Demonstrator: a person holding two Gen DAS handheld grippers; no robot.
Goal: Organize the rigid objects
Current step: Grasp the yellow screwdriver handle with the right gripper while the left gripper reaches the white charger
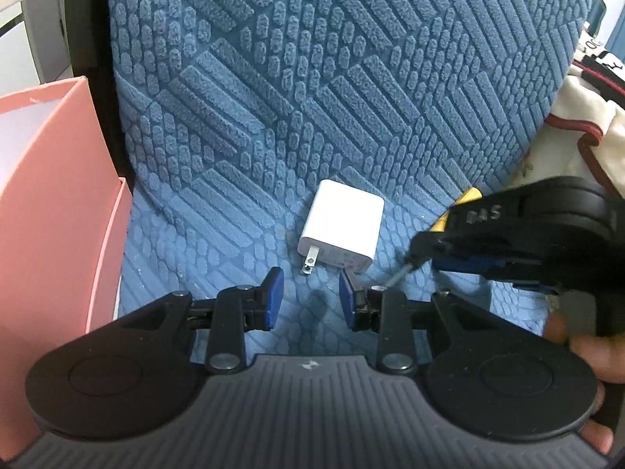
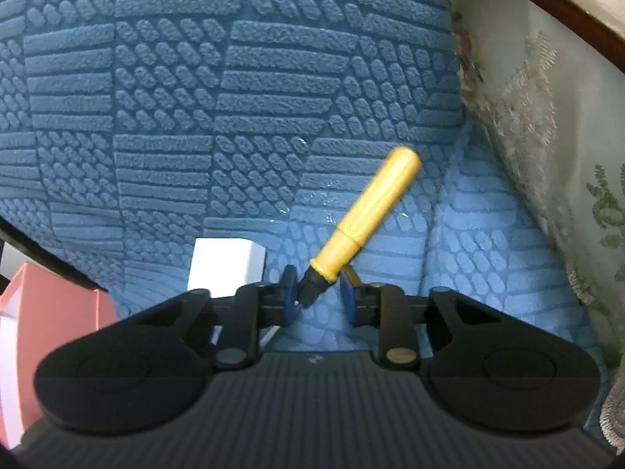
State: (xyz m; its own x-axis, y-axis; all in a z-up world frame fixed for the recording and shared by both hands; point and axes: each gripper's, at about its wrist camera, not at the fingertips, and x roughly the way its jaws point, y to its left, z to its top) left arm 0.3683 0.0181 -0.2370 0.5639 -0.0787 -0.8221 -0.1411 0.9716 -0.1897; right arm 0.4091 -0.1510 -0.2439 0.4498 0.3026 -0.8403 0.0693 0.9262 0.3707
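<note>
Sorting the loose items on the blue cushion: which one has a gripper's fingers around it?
The yellow-handled screwdriver: its black collar sits between the right gripper fingers. The white charger lies just ahead of the open left gripper.

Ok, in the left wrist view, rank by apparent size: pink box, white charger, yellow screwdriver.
1. Pink box, though cut off at the frame edge.
2. Charger.
3. Screwdriver, smallest as seen, but mostly hidden behind the right gripper, so its rank is unsure.

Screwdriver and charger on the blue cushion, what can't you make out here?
- Screwdriver tip: right wrist view, hidden behind the right gripper.
- Charger label: left wrist view, too small to read.
- Pink box contents: left wrist view, cut off by the frame edge.
</note>
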